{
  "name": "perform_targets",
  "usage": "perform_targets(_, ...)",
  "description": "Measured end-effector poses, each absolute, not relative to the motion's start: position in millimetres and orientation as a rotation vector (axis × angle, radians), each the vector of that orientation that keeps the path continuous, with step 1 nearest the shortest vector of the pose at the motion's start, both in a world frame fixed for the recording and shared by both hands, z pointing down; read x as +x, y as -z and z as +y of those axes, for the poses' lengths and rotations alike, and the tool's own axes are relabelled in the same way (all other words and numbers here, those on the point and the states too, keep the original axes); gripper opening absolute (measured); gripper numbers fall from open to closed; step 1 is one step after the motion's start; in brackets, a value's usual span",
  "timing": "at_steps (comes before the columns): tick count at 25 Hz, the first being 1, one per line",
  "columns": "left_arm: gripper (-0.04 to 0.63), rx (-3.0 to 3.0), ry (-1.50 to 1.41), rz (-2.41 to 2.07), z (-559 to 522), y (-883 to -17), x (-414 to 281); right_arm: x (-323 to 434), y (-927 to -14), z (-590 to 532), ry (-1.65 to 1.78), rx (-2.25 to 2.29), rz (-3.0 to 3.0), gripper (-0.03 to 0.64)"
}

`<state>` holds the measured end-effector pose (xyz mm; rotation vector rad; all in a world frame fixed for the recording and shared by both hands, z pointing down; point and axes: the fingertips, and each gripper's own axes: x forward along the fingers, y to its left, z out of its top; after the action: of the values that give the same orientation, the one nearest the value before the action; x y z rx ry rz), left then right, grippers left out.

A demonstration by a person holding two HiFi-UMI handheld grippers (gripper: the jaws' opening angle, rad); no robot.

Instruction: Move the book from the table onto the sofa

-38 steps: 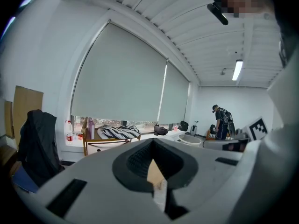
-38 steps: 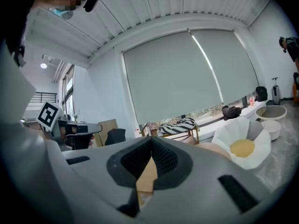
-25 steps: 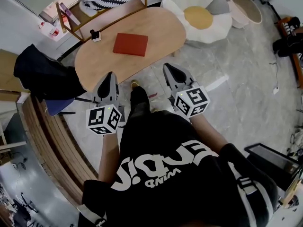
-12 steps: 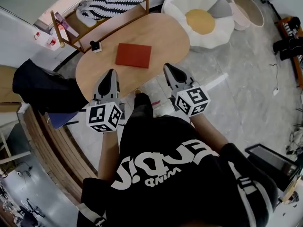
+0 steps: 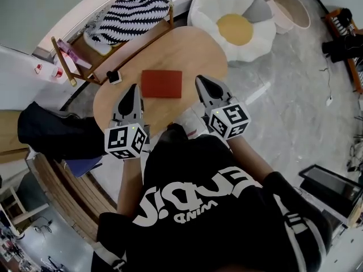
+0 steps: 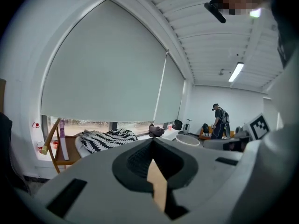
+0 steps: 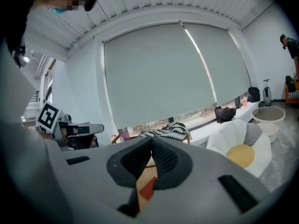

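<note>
Both grippers, left (image 5: 132, 89) and right (image 5: 203, 82), have fingers clenched shut, empty. The red book (image 5: 162, 84) lies flat on the table (image 5: 193, 50) between their tips; the right gripper view catches only a red sliver.

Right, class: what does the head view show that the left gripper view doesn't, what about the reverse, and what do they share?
Only the head view: the red book, flat on the table, and the person's black shirt. Only the left gripper view: the window blind, a ceiling lamp, a person standing far off. Both: the striped cushion on its wooden chair.
</note>
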<state>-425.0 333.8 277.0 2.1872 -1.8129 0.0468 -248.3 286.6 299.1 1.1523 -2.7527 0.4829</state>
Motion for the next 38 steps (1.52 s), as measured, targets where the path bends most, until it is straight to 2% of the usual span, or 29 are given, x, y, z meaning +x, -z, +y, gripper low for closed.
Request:
perform_targets(19, 0.008, 2.182, -0.053, -1.744, 253.6, -298.0, -421.4, -255.5, -319.9, 202.7, -0.540, 1.098, -2.711, 0.002)
perform_targets(38, 0.008, 2.096, -0.094, -1.712, 208.7, -430.0, -451.3, -288.5, -441.8, 155.0, -0.583, 1.058, -2.651, 0.002)
